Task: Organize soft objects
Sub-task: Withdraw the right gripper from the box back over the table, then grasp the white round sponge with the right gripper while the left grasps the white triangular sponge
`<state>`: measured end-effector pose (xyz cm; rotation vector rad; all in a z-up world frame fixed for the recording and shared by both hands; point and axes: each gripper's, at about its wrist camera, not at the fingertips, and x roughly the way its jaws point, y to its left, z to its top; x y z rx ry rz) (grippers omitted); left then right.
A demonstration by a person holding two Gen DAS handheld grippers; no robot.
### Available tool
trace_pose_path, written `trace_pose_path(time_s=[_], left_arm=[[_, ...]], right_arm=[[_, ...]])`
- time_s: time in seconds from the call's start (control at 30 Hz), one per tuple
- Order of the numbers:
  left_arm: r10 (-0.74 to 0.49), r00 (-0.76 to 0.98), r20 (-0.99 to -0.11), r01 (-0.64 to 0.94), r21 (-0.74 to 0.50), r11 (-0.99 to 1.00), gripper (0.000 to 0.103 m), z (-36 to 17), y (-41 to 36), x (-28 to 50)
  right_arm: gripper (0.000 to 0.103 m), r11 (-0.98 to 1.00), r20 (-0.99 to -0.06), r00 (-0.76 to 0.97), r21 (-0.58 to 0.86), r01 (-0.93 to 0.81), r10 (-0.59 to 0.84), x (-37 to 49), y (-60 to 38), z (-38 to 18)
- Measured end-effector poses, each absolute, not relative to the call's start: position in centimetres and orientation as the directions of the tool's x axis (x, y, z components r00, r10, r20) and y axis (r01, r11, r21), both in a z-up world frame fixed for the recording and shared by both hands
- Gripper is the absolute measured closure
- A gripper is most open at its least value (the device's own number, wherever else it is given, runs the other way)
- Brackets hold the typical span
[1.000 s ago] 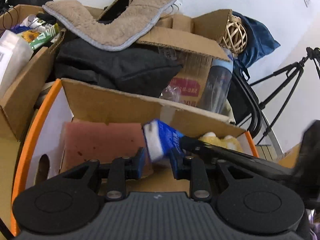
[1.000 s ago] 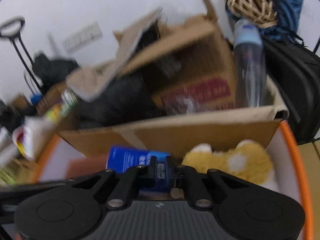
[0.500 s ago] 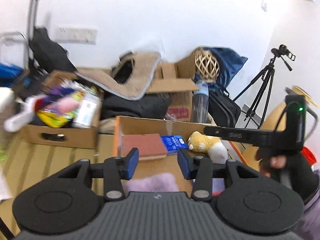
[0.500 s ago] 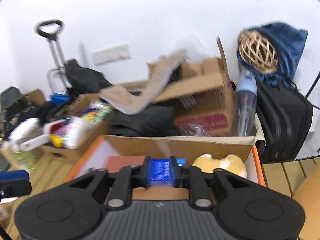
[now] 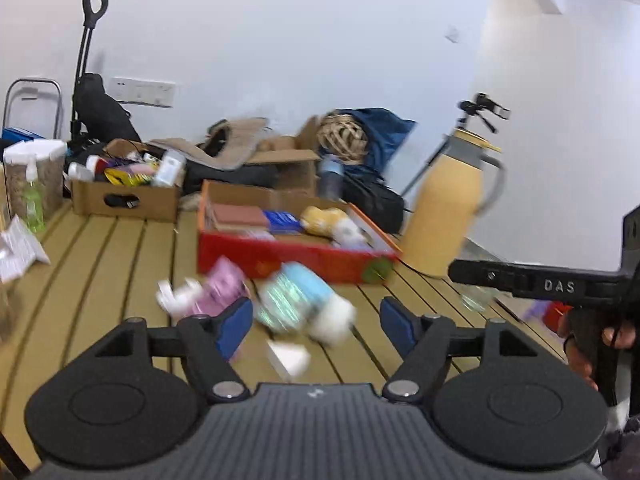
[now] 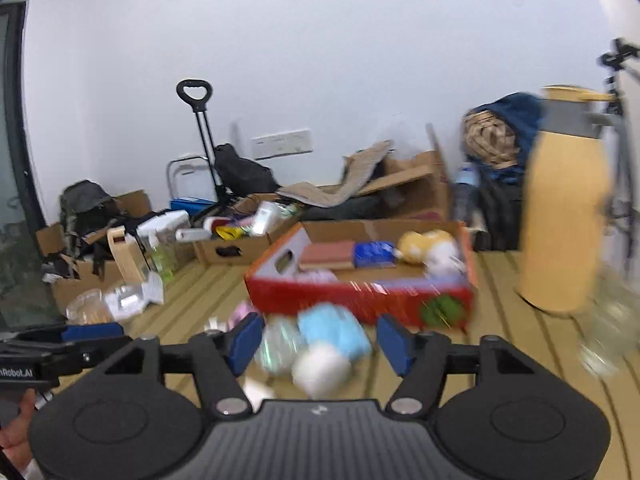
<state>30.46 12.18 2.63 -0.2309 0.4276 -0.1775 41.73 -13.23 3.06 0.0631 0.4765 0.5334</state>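
Both my grippers are wide open, left gripper [image 5: 316, 322] and right gripper [image 6: 321, 338], blue pads well apart with nothing between them. On the slatted wooden floor [image 5: 120, 264] just beyond the fingers lie a blurred blue-and-white soft bundle [image 5: 304, 304] and, left of it, a pink-and-white soft item [image 5: 208, 292]. Farther off sits the red box [image 5: 296, 256], holding a yellow plush toy [image 5: 324, 216], a blue packet [image 5: 282, 220] and a pinkish pad [image 5: 240, 216], with a tan flask [image 5: 448, 208] to its right.

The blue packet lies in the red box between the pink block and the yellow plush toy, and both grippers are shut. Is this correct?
Not entirely. The blue packet placement in the red box is correct, but both wrist views show the left gripper and right gripper open and empty.
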Motion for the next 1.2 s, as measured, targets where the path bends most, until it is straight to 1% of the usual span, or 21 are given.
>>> trace_pose_path(time_s=[0.13, 0.2, 0.27, 0.37, 0.4, 0.5, 0.57, 0.67, 0.83, 0.93, 1.0, 1.07, 1.13, 1.2], left_arm=[[-0.266, 0.891, -0.369, 0.174, -0.263, 0.949, 0.027, 1.0, 10.4, 25.6], [-0.268, 0.891, -0.366, 0.179, -0.258, 0.949, 0.025, 0.4, 9.8, 24.0], [-0.245, 0.898, -0.366, 0.158, -0.252, 0.955, 0.024, -0.1, 9.4, 22.7], [-0.217, 0.908, -0.359, 0.117, -0.28, 0.953, 0.021, -1.0, 9.6, 21.1], [-0.208, 0.909, -0.361, 0.104, -0.286, 0.953, 0.021, -1.2, 9.7, 21.0], [-0.166, 0.909, -0.381, 0.056, -0.282, 0.958, 0.021, -2.1, 9.9, 21.1], [-0.144, 0.903, -0.405, 0.03, -0.274, 0.961, 0.022, -2.5, 10.0, 21.9], [-0.144, 0.896, -0.419, 0.032, -0.263, 0.964, 0.022, -3.0, 10.0, 23.1], [-0.164, 0.88, -0.446, 0.062, -0.234, 0.97, 0.022, -3.9, 9.6, 26.3], [-0.158, 0.87, -0.468, 0.082, -0.18, 0.98, 0.022, -4.3, 8.9, 29.3], [-0.144, 0.865, -0.481, 0.096, -0.122, 0.988, 0.023, -4.4, 8.4, 31.9], [-0.143, 0.855, -0.499, 0.122, -0.074, 0.99, 0.026, -4.8, 8.0, 34.6], [-0.118, 0.842, -0.527, 0.119, -0.031, 0.992, 0.034, -5.4, 7.7, 37.2], [-0.114, 0.83, -0.546, 0.125, -0.016, 0.992, 0.037, -6.2, 7.9, 39.1]], right_arm=[[0.034, 0.886, -0.421, 0.78, 0.22, -0.407, 0.463, 34.3, -16.0, 1.3], [0.031, 0.89, -0.413, 0.788, 0.239, -0.389, 0.456, 31.7, -16.7, 0.7], [0.03, 0.904, -0.401, 0.81, 0.21, -0.373, 0.427, 29.5, -16.9, 0.3], [0.029, 0.908, -0.378, 0.826, 0.151, -0.391, 0.419, 28.0, -16.5, 0.1], [0.027, 0.907, -0.365, 0.83, 0.146, -0.396, 0.421, 27.7, -16.4, 0.1], [0.027, 0.897, -0.35, 0.826, 0.157, -0.413, 0.442, 27.7, -16.4, -0.9], [0.027, 0.901, -0.375, 0.819, 0.167, -0.4, 0.433, 28.5, -16.2, -2.2], [0.027, 0.91, -0.412, 0.811, 0.176, -0.376, 0.415, 29.5, -16.2, -4.1], [0.028, 0.911, -0.43, 0.804, 0.205, -0.357, 0.411, 30.9, -16.4, -6.2], [0.028, 0.907, -0.434, 0.797, 0.22, -0.359, 0.421, 32.6, -16.0, -6.7], [0.028, 0.899, -0.433, 0.788, 0.233, -0.372, 0.438, 34.4, -15.4, -6.6], [0.028, 0.89, -0.426, 0.781, 0.226, -0.396, 0.456, 36.6, -14.4, -6.3], [0.028, 0.88, -0.422, 0.772, 0.223, -0.42, 0.476, 39.3, -13.0, -6.0], [0.028, 0.864, -0.419, 0.756, 0.238, -0.443, 0.503, 41.8, -11.7, -6.0]])
